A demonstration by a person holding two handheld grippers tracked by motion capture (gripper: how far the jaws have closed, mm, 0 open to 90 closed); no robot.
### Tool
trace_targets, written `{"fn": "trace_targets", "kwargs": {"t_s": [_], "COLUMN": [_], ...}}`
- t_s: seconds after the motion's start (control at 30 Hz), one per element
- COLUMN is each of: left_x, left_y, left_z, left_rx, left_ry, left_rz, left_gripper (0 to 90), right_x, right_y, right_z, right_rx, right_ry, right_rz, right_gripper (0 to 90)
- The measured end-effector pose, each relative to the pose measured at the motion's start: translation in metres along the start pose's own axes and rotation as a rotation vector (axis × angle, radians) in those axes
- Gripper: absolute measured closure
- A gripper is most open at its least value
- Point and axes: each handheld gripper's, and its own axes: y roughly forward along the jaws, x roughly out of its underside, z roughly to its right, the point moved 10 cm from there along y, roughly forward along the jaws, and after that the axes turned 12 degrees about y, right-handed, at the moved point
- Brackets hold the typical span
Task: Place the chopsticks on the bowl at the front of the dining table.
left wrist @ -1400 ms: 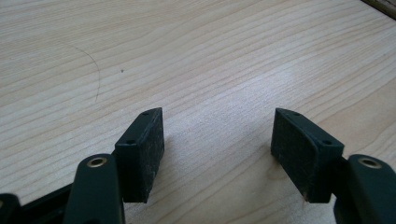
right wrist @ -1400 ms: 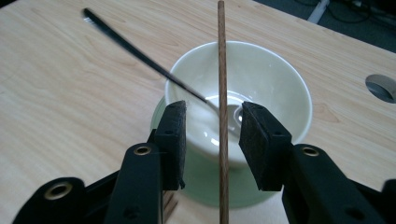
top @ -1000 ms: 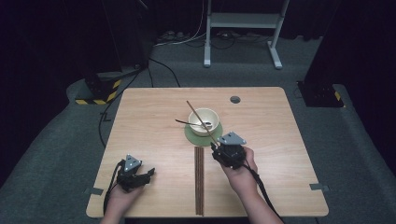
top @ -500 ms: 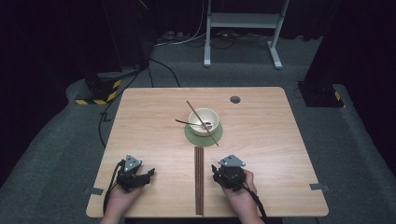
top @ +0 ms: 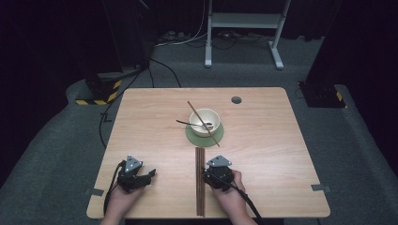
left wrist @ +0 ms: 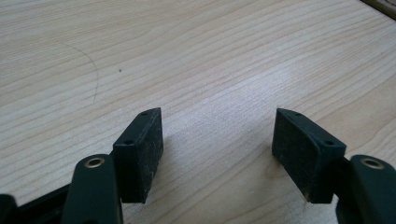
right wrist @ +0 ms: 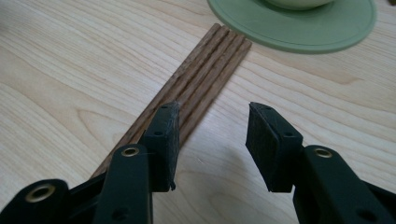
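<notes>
The right gripper (top: 217, 174) has drawn back from the bowl (top: 204, 122) at frame centre to the lower middle of the high view, and now rests just right of the chopsticks bundle (top: 200, 180), jaws apart and empty; judged, a placement into the bowl is finished and the next stick is due for pickup. Against the earlier frames, one stick (top: 203, 123) already lies across the bowl on its green mat (top: 218, 135), while the left gripper (top: 134, 176) stays at lower left, jaws apart on bare table (top: 281, 140).
</notes>
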Motion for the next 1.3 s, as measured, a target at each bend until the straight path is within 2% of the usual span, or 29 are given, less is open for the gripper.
{"fn": "trace_targets", "kwargs": {"t_s": [0.13,0.27,0.37,0.47,0.57,0.63,0.73,0.83,1.0,1.07,1.17,1.2,1.3], "left_x": [0.000,0.000,0.000,0.000,0.000,0.000,0.000,0.000,0.000,0.000,0.000,0.000,0.000], "left_y": [0.000,0.001,0.000,0.000,0.000,0.000,0.000,0.000,0.001,0.000,0.000,0.000,0.000], "left_z": [0.000,0.000,0.000,0.000,0.000,0.000,0.000,0.000,0.000,0.000,0.000,0.000,0.000], "left_rx": [0.001,0.002,0.002,0.002,0.002,0.002,0.001,0.002,0.002,0.002,0.002,0.002,0.002], "left_ry": [-0.001,-0.001,0.001,0.000,-0.001,0.005,0.003,0.000,-0.005,0.008,0.005,0.000,0.005], "left_rz": [0.000,0.000,-0.001,-0.001,0.000,-0.003,-0.001,-0.001,0.002,-0.005,-0.003,-0.001,-0.003], "left_gripper": [33.7,33.7,33.7,33.7,33.7,33.7,33.7,33.7,33.7,33.7,33.7,33.7,33.7], "right_x": [-0.002,0.000,0.002,0.002,0.001,0.002,0.003,0.006,0.007,0.007,0.010,0.010,0.010], "right_y": [0.004,0.006,0.004,0.003,0.000,0.000,-0.001,-0.003,-0.004,-0.004,-0.001,0.002,0.001], "right_z": [-0.005,-0.004,-0.003,0.001,0.010,0.011,0.010,0.008,0.006,0.004,0.003,0.003,0.008], "right_rx": [-0.008,0.005,-0.007,0.000,0.022,0.017,0.009,0.002,-0.011,-0.011,-0.011,0.000,0.002], "right_ry": [0.005,-0.013,0.012,0.005,-0.003,0.008,0.018,0.003,0.022,0.003,-0.010,-0.016,0.006], "right_rz": [-0.006,-0.012,-0.032,-0.032,-0.020,-0.021,-0.014,-0.018,-0.025,-0.021,-0.035,-0.029,-0.053], "right_gripper": [56.2,57.6,58.0,58.9,59.4,59.8,60.8,63.0,63.0,62.9,63.0,64.4,72.7]}}
